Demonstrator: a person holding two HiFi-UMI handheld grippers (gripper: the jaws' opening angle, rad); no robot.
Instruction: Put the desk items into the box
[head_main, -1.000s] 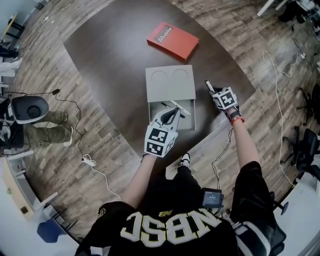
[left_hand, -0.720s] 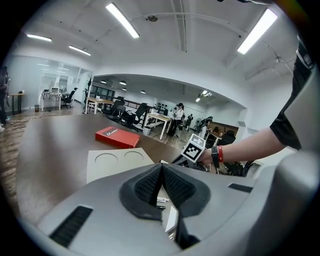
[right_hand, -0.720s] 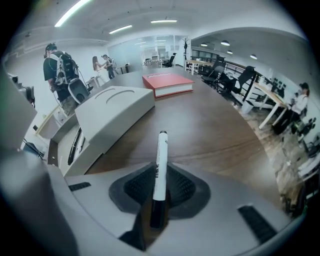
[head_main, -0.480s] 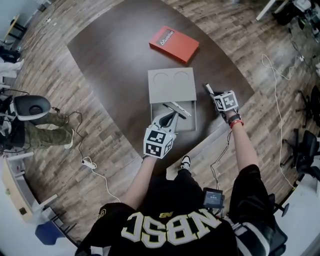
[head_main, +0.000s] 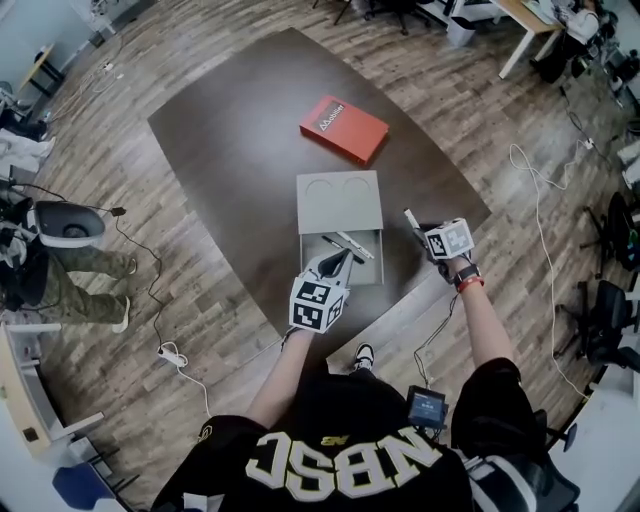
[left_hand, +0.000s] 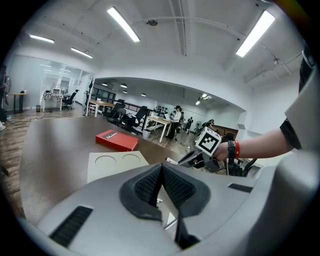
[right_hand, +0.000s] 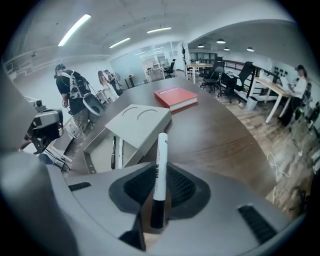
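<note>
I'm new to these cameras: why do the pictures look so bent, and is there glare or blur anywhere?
Head view: the wide-angle lens bends the floor planks; light is even, shadows soft. Left gripper view: round fisheye, black corners, ceiling strip lights blown out. Right gripper view: same fisheye; the marker is sharp.

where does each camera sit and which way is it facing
Head view: on the person's head, facing steeply down at the table and box; shows both forearms, jersey, left gripper, right gripper.
Left gripper view: on that gripper, facing across the table past its shut jaws.
Right gripper view: on that gripper, facing the box; its jaws, which have just been closing, grip a marker.
Shared: both gripper views show the red book.
</note>
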